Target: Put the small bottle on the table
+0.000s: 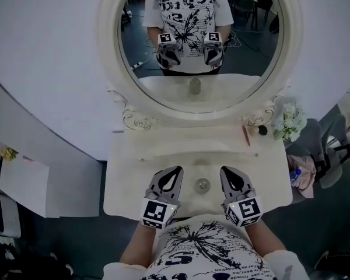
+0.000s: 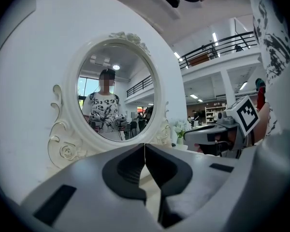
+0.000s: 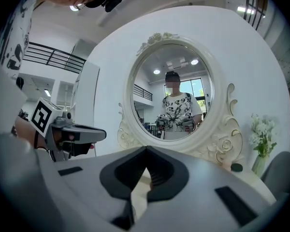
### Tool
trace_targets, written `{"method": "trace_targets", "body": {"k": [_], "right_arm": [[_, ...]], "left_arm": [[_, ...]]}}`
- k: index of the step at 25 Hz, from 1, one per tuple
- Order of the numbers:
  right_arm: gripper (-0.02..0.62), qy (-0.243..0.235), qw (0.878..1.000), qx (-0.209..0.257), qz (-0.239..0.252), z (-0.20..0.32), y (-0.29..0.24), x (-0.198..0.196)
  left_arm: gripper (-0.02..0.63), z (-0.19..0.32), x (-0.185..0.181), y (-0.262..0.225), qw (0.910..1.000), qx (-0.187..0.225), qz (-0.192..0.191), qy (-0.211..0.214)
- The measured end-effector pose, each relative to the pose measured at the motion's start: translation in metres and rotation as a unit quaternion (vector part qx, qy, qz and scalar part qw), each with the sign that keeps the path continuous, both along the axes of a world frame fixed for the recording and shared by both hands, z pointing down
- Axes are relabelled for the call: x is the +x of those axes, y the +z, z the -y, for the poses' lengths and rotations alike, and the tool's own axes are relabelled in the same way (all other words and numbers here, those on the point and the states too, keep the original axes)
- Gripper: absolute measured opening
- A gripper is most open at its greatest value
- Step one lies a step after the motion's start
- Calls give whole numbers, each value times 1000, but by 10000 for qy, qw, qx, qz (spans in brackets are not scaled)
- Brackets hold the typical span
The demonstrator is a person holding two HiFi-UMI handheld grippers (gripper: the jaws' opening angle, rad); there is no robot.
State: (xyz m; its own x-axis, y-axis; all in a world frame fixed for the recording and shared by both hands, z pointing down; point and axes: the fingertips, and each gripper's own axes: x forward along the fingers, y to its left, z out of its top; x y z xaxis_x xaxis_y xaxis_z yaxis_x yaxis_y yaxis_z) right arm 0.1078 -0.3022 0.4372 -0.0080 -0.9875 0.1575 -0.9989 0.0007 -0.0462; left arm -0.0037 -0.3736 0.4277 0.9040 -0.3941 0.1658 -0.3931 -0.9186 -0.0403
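The small bottle (image 1: 202, 185), seen from above as a round clear top, stands on the white vanity table (image 1: 128, 174) near its front edge. It sits between my two grippers, touching neither. My left gripper (image 1: 176, 171) is to its left, jaws shut and empty; in the left gripper view its tips (image 2: 145, 146) meet in front of the mirror. My right gripper (image 1: 226, 171) is to the bottle's right, also shut with nothing held, and its tips (image 3: 146, 149) meet in its own view. The bottle is hidden behind the jaws in both gripper views.
A big oval mirror (image 1: 198, 39) in an ornate white frame rises at the table's back and reflects the person and both grippers. White flowers in a vase (image 1: 289, 121), a red pen (image 1: 245, 135) and a small dark object (image 1: 262, 130) lie back right. A chair (image 1: 315, 162) stands to the right.
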Motion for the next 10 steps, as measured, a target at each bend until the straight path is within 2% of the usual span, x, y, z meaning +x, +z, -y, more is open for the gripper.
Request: {"method": "trace_targets", "body": {"k": [10], "right_arm": [[17, -12, 9999, -67, -121, 7, 3, -1]], "left_arm": [[20, 11, -1, 5, 9998, -16, 157, -101]]}}
